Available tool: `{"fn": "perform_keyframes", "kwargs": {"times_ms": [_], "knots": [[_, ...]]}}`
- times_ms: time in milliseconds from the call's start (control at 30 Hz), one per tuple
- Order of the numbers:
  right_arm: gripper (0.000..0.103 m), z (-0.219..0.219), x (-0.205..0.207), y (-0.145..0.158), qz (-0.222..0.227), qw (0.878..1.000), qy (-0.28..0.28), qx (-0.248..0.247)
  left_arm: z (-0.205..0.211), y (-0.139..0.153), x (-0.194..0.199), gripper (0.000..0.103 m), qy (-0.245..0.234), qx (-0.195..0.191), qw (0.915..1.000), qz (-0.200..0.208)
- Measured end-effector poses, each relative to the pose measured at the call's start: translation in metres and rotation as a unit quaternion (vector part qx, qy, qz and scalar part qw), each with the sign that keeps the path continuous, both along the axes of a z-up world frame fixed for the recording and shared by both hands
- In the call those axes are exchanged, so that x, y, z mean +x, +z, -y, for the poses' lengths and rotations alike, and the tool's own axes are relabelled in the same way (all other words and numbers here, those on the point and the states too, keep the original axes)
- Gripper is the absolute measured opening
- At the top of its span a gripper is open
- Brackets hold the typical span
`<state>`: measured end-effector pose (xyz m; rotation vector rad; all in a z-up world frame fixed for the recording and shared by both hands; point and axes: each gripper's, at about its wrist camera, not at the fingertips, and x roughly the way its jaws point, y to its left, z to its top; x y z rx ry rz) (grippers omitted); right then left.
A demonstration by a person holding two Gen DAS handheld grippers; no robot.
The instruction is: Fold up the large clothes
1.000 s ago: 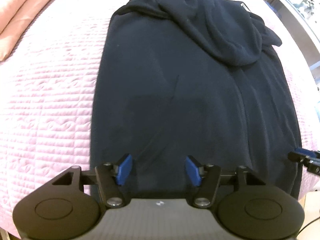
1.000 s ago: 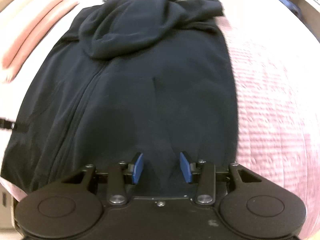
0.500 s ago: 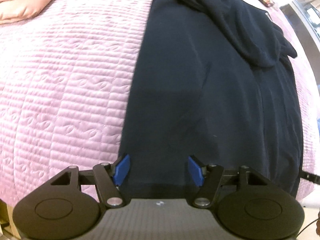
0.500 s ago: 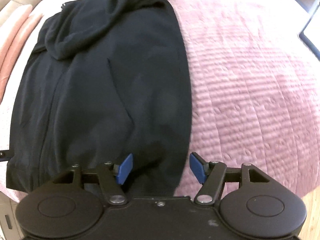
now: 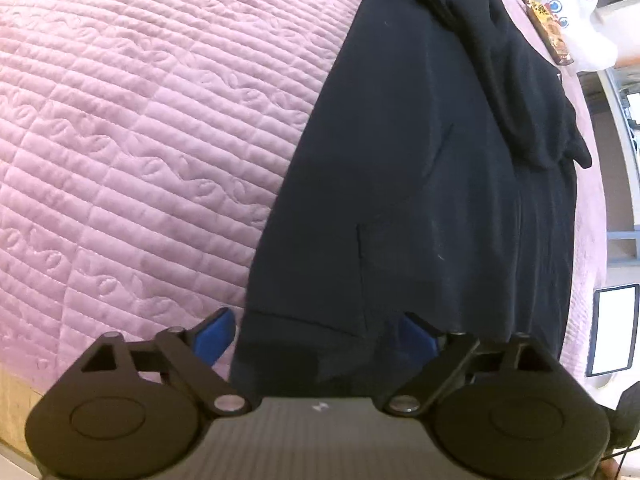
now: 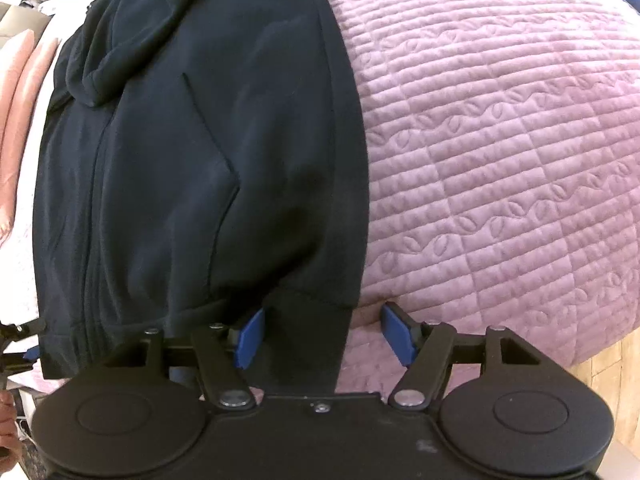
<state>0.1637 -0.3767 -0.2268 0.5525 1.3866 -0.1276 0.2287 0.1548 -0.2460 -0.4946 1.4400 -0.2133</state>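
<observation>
We see a dark hoodie (image 5: 420, 184) laid flat on a bed under a pink quilt (image 5: 140, 140), running from six o'clock up toward twelve in both views.

In the left wrist view the quilt fills the nine o'clock side and the hoodie the middle and three o'clock side. Its bunched hood (image 5: 516, 80) lies near one o'clock. Past the hoodie, at one to two o'clock, a book (image 5: 548, 30) and a white bag (image 5: 580, 28) sit at the bed's far end; what the book's cover shows we cannot make out. Our left tool (image 5: 316, 336) hangs at six o'clock over the hoodie's lower left corner. Its jaws have just been opening and stand wide, released: one blue pad (image 5: 214, 334) is over the quilt just outside the hem edge, the other over the dark cloth. The corner lies between them, but neither pad presses on it.

In the right wrist view the hoodie takes the nine o'clock half and the quilt (image 6: 500, 152) the three o'clock half. The hood (image 6: 132, 36) is bunched near eleven o'clock, with pink pillows (image 6: 24, 92) at nine to ten. Our right tool (image 6: 320, 334) sits at six o'clock astride the hoodie's lower right corner. Its jaws have also just been opening and are released, with the hem band between them: one pad (image 6: 250, 334) is by the cloth, the other is over bare quilt, clear of the fabric. At eight o'clock a hand (image 6: 8, 416) shows at the frame edge.
</observation>
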Motion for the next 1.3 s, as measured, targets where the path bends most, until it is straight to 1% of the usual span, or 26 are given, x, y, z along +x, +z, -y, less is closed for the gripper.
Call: {"fn": "perform_keyframes", "kwargs": {"times_ms": [67,133,167,200,233,267,300,367,400,467,533,633,733,767,800,833,867,900,933,967,1000,1033,1067,1200,1233,1300], "knots": [[0.056,-0.006,0.002,0.001,0.002,1.0,0.017,0.001,0.007,0.002,-0.005,0.09,-0.014,0.01,0.9998,0.004],[0.049,-0.011,0.005,-0.002,-0.003,1.0,0.022,0.004,0.022,0.004,-0.007,0.088,-0.026,0.031,0.9991,0.01],[0.039,-0.013,0.005,-0.001,0.001,1.0,0.023,0.003,0.028,0.005,-0.008,0.081,-0.034,0.043,0.9984,0.014],[0.034,-0.012,0.005,-0.001,0.004,1.0,0.022,0.006,0.033,0.007,-0.01,0.064,-0.044,0.055,0.9973,0.022],[0.02,-0.012,0.004,0.001,0.007,1.0,0.018,0.01,0.04,0.011,-0.014,0.05,-0.055,0.059,0.9961,0.035],[0.014,-0.009,0.004,0.002,0.009,1.0,0.014,0.017,0.042,0.014,-0.015,0.017,-0.058,0.039,0.9966,0.044],[0.013,-0.006,0.003,0.004,0.011,1.0,0.008,0.023,0.046,0.017,-0.015,0.017,-0.052,0.024,0.9973,0.045],[0.009,0.001,0.004,0.013,0.023,0.999,-0.003,0.034,0.053,0.026,-0.013,0.016,-0.059,0.036,0.9956,0.062],[0.009,0.004,0.006,0.02,0.034,0.999,-0.005,0.036,0.053,0.031,-0.01,0.016,-0.056,0.031,0.9955,0.07],[0.006,0.011,0.015,0.042,0.069,0.997,-0.003,0.035,0.046,0.047,-0.001,0.016,-0.027,-0.003,0.996,0.085],[0.006,0.019,0.028,0.064,0.103,0.994,0.0,0.036,0.04,0.07,0.012,0.016,-0.006,-0.026,0.9931,0.114],[0.006,0.029,0.061,0.1,0.165,0.986,0.018,0.011,0.039,0.105,0.043,0.016,0.01,-0.054,0.9824,0.179],[0.006,0.046,0.104,0.123,0.231,0.973,0.021,-0.007,0.046,0.129,0.088,0.017,-0.003,-0.066,0.9655,0.252],[0.006,0.052,0.119,0.128,0.251,0.968,0.02,-0.015,0.047,0.129,0.117,0.02,-0.006,-0.062,0.9603,0.272],[0.006,0.057,0.137,0.131,0.268,0.963,0.015,-0.025,0.052,0.132,0.138,0.03,-0.003,-0.054,0.9558,0.289],[0.007,0.064,0.16,0.133,0.28,0.959,0.003,-0.038,0.053,0.13,0.153,0.035,0.007,-0.047,0.9542,0.295],[0.033,0.068,0.178,0.132,0.279,0.959,-0.016,-0.05,0.055,0.132,0.167,0.042,0.022,-0.039,0.955,0.293],[0.049,0.074,0.194,0.132,0.269,0.96,-0.045,-0.06,0.055,0.135,0.179,0.043,0.035,-0.043,0.9556,0.289],[0.064,0.08,0.2,0.131,0.258,0.961,-0.074,-0.068,0.052,0.138,0.182,0.045,0.047,-0.054,0.952,0.298],[0.068,0.087,0.2,0.13,0.259,0.959,-0.097,-0.068,0.051,0.143,0.182,0.055,0.059,-0.062,0.945,0.316],[0.068,0.091,0.196,0.13,0.267,0.956,-0.108,-0.065,0.045,0.146,0.174,0.072,0.069,-0.061,0.9386,0.333],[0.068,0.093,0.189,0.128,0.271,0.953,-0.114,-0.066,0.044,0.145,0.171,0.079,0.074,-0.048,0.9355,0.342],[0.068,0.09,0.185,0.126,0.268,0.954,-0.113,-0.073,0.044,0.142,0.165,0.082,0.069,-0.033,0.9367,0.342],[0.068,0.07,0.179,0.105,0.231,0.963,-0.088,-0.103,0.051,0.121,0.165,0.074,0.021,0.022,0.9524,0.304],[0.068,0.063,0.179,0.101,0.225,0.965,-0.079,-0.107,0.055,0.116,0.167,0.073,0.004,0.031,0.9539,0.299],[0.068,0.049,0.184,0.098,0.224,0.965,-0.055,-0.125,0.053,0.115,0.18,0.072,-0.024,0.046,0.9521,0.301]]}}
